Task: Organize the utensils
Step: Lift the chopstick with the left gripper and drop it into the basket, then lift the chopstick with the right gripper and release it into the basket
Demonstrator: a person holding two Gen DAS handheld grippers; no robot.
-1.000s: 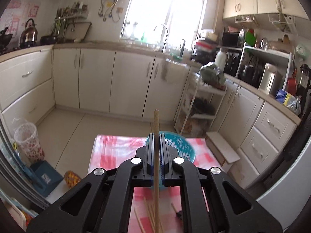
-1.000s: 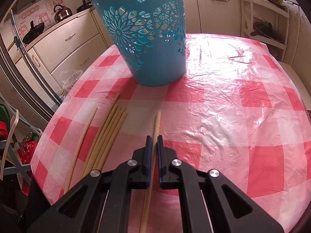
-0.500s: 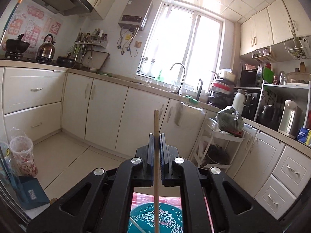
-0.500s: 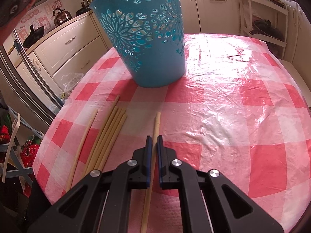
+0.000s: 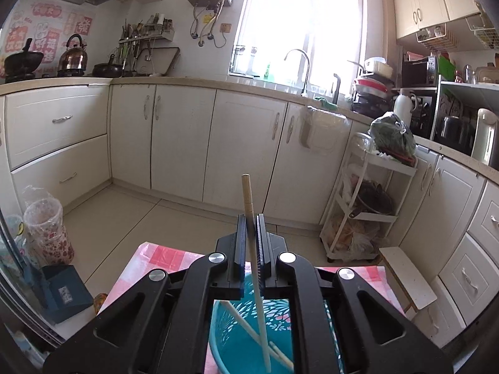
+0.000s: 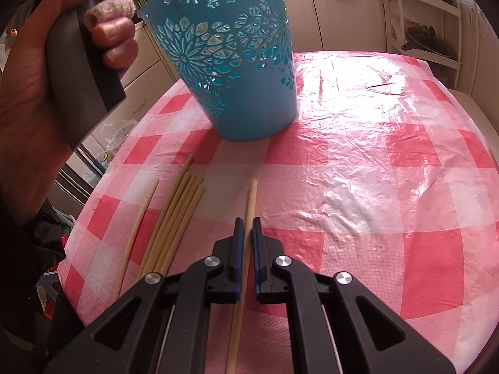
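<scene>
Left to right across the scene. Left side: my left hand (image 6: 46,71) carries the left gripper (image 5: 249,243) above the blue basket (image 6: 237,62); its jaws are clamped on one chopstick (image 5: 249,218), whose lower end hangs inside the basket's mouth. At least one other stick (image 5: 246,321) already lies in the basket, so I judge the sorting under way but far from done. Near left on the bench (image 6: 389,171): a single stick (image 6: 137,227) and, just beside it, a loose bundle of chopsticks (image 6: 177,218), all untouched. Centre, near: my right gripper (image 6: 245,240), jaws pinched onto another chopstick (image 6: 249,208) that lies on the checked cloth, not yet lifted. Remaining, as I judge it: drop the left stick, carry the right one over, then clear the rest.
</scene>
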